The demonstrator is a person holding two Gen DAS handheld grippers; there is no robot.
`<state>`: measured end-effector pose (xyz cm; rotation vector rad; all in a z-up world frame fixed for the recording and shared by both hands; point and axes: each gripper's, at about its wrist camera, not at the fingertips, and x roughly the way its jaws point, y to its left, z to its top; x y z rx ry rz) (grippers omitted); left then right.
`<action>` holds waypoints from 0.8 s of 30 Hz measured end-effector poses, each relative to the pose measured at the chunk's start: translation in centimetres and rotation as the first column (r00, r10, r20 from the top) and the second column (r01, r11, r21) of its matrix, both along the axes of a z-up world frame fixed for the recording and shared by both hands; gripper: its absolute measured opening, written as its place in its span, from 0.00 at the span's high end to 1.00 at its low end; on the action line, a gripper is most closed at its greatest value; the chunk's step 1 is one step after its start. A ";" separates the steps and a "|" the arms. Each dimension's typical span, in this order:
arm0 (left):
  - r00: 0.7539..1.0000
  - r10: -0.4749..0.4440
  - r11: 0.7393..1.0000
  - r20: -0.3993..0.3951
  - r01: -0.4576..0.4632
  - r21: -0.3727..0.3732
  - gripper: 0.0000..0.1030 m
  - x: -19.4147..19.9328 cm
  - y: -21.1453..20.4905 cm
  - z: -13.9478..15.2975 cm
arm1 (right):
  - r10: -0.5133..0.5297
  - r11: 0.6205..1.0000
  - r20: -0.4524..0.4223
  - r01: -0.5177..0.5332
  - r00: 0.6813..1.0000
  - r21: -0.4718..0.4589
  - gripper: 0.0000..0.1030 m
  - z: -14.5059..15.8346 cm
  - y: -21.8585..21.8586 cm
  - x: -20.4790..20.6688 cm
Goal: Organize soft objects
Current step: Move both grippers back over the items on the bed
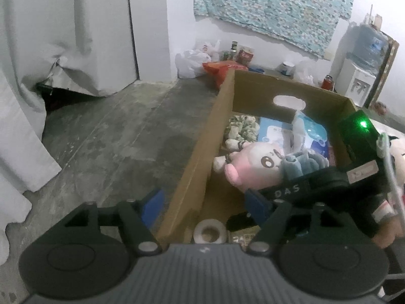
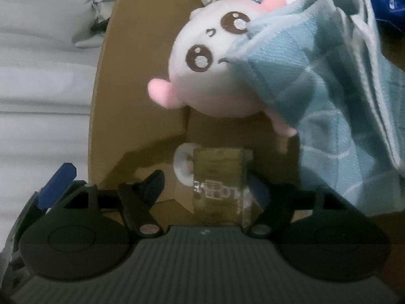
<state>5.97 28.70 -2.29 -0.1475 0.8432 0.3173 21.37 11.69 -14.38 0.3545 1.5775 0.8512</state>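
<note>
A cardboard box (image 1: 222, 116) stands on the floor. In it lies a white plush (image 2: 202, 71) with pink ears, half covered by a teal towel (image 2: 316, 88). My right gripper (image 2: 207, 185) is open low inside the box; an olive packet (image 2: 220, 185) and a tape roll (image 2: 183, 167) lie between its fingers, and the pads do not press on them. My left gripper (image 1: 203, 202) is open astride the box's left wall, one finger outside and one inside. The plush (image 1: 255, 167) and towel (image 1: 303, 164) lie just beyond it. The right gripper's black casing (image 1: 359, 131) shows a green light.
Green ruffled fabric (image 1: 240, 129) and blue-white packs (image 1: 276, 131) fill the box's far end. White sheeting (image 1: 50, 50) hangs left of the concrete floor (image 1: 114, 139). Plastic bags and jars (image 1: 215, 58) line the far wall, and a water dispenser (image 1: 362, 71) stands at the right.
</note>
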 end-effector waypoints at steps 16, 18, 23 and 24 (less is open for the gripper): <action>0.986 0.004 0.996 0.169 0.012 -0.093 0.16 -3.9 -4.6 3.9 | -0.106 0.967 0.288 0.032 0.952 0.253 0.19 9.6 -13.8 -4.7; 0.983 -0.017 0.996 0.181 0.033 -0.087 0.16 -4.1 -6.1 4.5 | -0.122 0.968 0.379 0.026 0.917 0.250 0.16 11.3 -15.8 -6.3; 0.975 -0.069 0.994 0.209 0.086 -0.074 0.14 -4.3 -9.8 5.6 | -0.161 0.961 0.466 0.031 0.870 0.274 0.16 13.2 -21.1 -8.5; 0.973 -0.080 0.993 0.215 0.097 -0.071 0.12 -4.4 -10.6 5.7 | -0.173 0.959 0.474 0.039 0.863 0.280 0.16 13.5 -22.2 -8.7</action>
